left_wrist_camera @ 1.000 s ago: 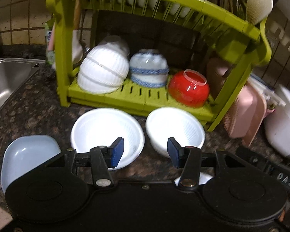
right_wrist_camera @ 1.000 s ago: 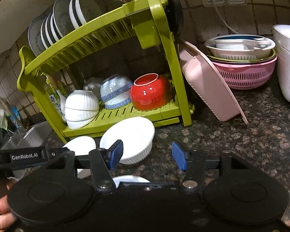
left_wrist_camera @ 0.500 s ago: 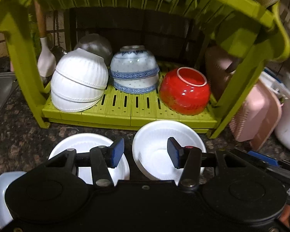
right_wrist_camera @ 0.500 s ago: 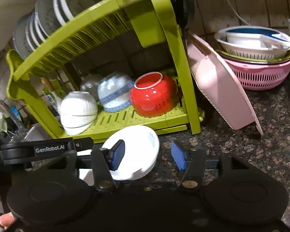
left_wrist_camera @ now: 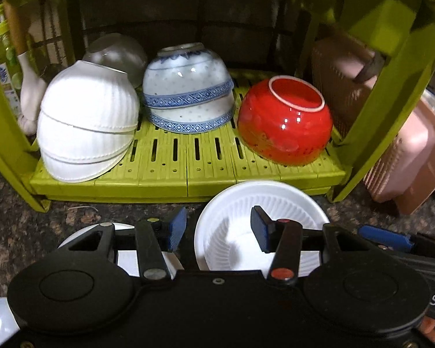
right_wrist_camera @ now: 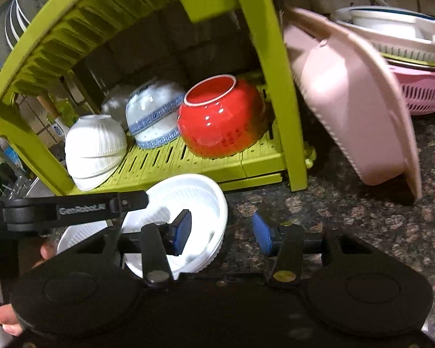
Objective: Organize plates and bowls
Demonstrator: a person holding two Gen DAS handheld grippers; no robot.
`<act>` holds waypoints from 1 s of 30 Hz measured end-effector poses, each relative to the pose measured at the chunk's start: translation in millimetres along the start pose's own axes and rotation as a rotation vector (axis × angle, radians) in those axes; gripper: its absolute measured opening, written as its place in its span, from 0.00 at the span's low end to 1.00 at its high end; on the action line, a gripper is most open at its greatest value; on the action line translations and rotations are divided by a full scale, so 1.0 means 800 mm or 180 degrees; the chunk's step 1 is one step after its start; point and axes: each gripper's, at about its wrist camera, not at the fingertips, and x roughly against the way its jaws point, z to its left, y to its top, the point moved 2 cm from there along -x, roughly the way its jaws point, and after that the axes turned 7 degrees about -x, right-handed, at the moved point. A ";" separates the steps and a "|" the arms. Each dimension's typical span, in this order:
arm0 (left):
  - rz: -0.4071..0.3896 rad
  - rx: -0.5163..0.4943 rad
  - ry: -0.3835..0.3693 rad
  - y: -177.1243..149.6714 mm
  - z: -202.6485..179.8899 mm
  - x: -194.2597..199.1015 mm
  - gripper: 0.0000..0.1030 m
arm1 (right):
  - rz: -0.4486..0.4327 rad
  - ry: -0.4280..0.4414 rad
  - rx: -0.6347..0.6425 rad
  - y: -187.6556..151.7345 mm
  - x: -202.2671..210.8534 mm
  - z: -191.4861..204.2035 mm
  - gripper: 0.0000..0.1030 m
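Now you're straddling the ribbed white bowl's [right_wrist_camera: 188,200] rim just in front of the green rack [right_wrist_camera: 258,168] with the right gripper [right_wrist_camera: 221,233], both grippers spread and empty, so be seating the inner pad [right_wrist_camera: 182,232] before clamping.

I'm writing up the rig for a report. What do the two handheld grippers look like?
Both the left gripper and right gripper have matte black bodies with two round housings, black jaws tipped with blue ribbed pads, and metal pivot screws. The left one shows a red screw cap and white "GenRobot.AI" lettering on its side.
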 end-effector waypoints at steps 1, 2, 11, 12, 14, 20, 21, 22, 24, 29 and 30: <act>0.0012 -0.0030 0.0020 0.000 -0.001 -0.003 0.53 | 0.0021 0.0001 0.0016 0.000 -0.004 0.001 0.49; 0.0027 -0.0057 0.0034 -0.001 -0.003 -0.007 0.53 | 0.0044 -0.0003 0.0033 -0.001 -0.007 0.003 0.48; 0.0177 -0.0125 0.0012 -0.003 -0.004 -0.026 0.45 | 0.0188 -0.0037 0.0094 -0.004 -0.033 0.007 0.36; 0.0182 -0.0137 0.0027 -0.004 -0.005 -0.027 0.44 | 0.0198 -0.0039 0.0099 -0.004 -0.035 0.008 0.35; 0.0188 -0.0178 0.0085 -0.005 -0.008 -0.029 0.39 | 0.0209 -0.0038 0.0118 -0.005 -0.037 0.009 0.29; 0.0197 -0.0199 0.0124 -0.008 -0.011 -0.029 0.29 | 0.0158 -0.0092 0.0198 -0.008 -0.038 0.011 0.24; 0.0196 -0.0187 0.0121 -0.009 -0.010 -0.028 0.28 | 0.0157 -0.0100 0.0203 -0.009 -0.038 0.011 0.24; 0.0193 -0.0168 0.0111 -0.010 -0.009 -0.027 0.28 | 0.0157 -0.0107 0.0202 -0.010 -0.038 0.010 0.23; 0.0192 -0.0149 0.0085 -0.011 -0.009 -0.025 0.28 | 0.0160 -0.0117 0.0192 -0.010 -0.037 0.009 0.22; 0.0224 -0.0171 -0.0014 -0.019 -0.016 -0.023 0.28 | 0.0157 -0.0132 0.0134 -0.010 -0.031 -0.001 0.22; 0.0235 -0.0173 -0.0030 -0.021 -0.018 -0.022 0.28 | 0.0156 -0.0139 0.0120 -0.010 -0.029 -0.003 0.22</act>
